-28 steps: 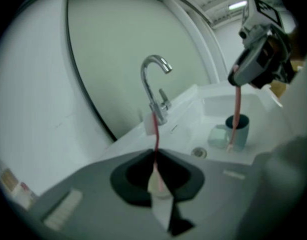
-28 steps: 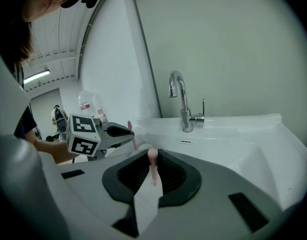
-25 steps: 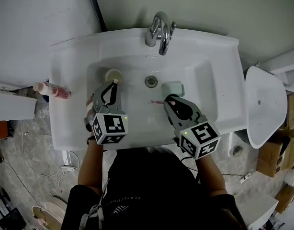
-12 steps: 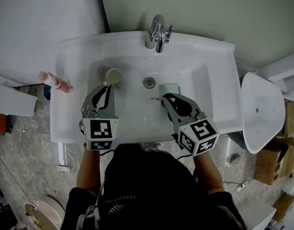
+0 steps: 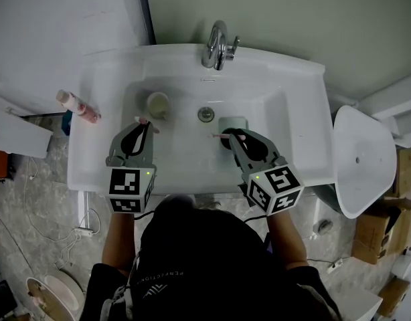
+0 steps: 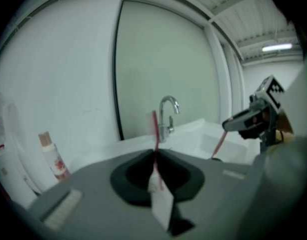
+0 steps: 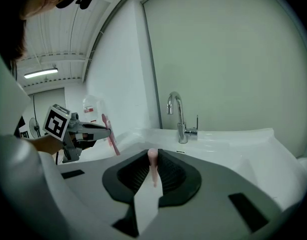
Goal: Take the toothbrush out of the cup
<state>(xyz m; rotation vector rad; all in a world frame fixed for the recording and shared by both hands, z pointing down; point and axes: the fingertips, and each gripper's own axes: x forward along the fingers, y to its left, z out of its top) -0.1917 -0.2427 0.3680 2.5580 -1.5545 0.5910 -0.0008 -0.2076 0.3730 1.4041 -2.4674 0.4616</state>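
Note:
A beige cup (image 5: 157, 104) stands in the white sink (image 5: 98, 146) at the left, and a pale green cup (image 5: 232, 124) stands right of the drain. My left gripper (image 5: 144, 124) is just in front of the beige cup, shut on a red toothbrush (image 5: 144, 120) that is clear of the cup. In the left gripper view that toothbrush (image 6: 155, 134) sticks up between the jaws. My right gripper (image 5: 234, 138), at the green cup's near rim, is shut on a pink toothbrush (image 5: 221, 136); its end (image 7: 152, 160) shows between the pads.
A chrome faucet (image 5: 216, 44) rises at the back of the sink above the drain (image 5: 205, 114). A pink-and-white bottle (image 5: 78, 105) lies on the sink's left rim. A white fixture (image 5: 363, 159) stands to the right. Boxes and cables lie on the floor.
My left gripper has drawn back from the beige cup toward the person, carrying the red toothbrush. The right gripper has stayed by the green cup.

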